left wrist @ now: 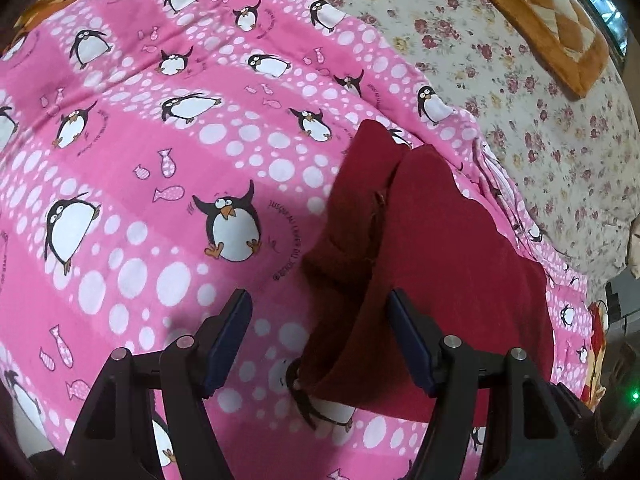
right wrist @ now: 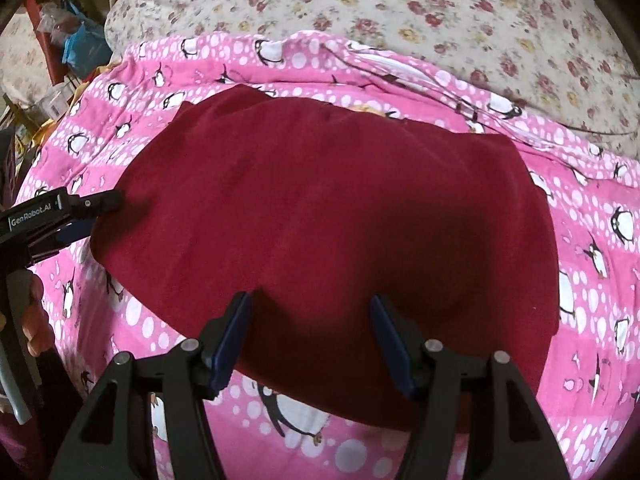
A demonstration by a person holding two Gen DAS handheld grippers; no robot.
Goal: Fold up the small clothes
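The dark red garment [right wrist: 320,216] lies on the pink penguin-print blanket [right wrist: 580,240], which is spread over a bed with a floral sheet [right wrist: 400,20]. In the right wrist view it reads as one broad, fairly flat slab with a smooth top and rounded edges. I judge that at least one fold is already in, but I cannot count layers from here.

In the left wrist view, the near end of the garment [left wrist: 440,260] shows a doubled edge: a narrower flap with a raw seam sits on the wider body. The edges there do not line up cleanly.

My left tool [left wrist: 320,344] is released, jaws well apart. The garment's hanging corner sits between them, against the right-hand pad [left wrist: 408,340], but the other pad is clear of it, so nothing is pinched. In the right wrist view, this tool [right wrist: 86,210] sits at the garment's left edge, touching or just beside it; I cannot tell which.

My right tool [right wrist: 310,336] is also released, jaws apart. It hovers over the near edge of the garment with cloth below the gap and no pinch visible.

Status, as a judgement: partly folded, not finished. What remains is probably one more fold across the width, then squaring the loose flap. No other small clothes are in view, so I cannot say how many items are left.

An orange patterned quilt [left wrist: 552,32] lies at the far corner, clear of the work.
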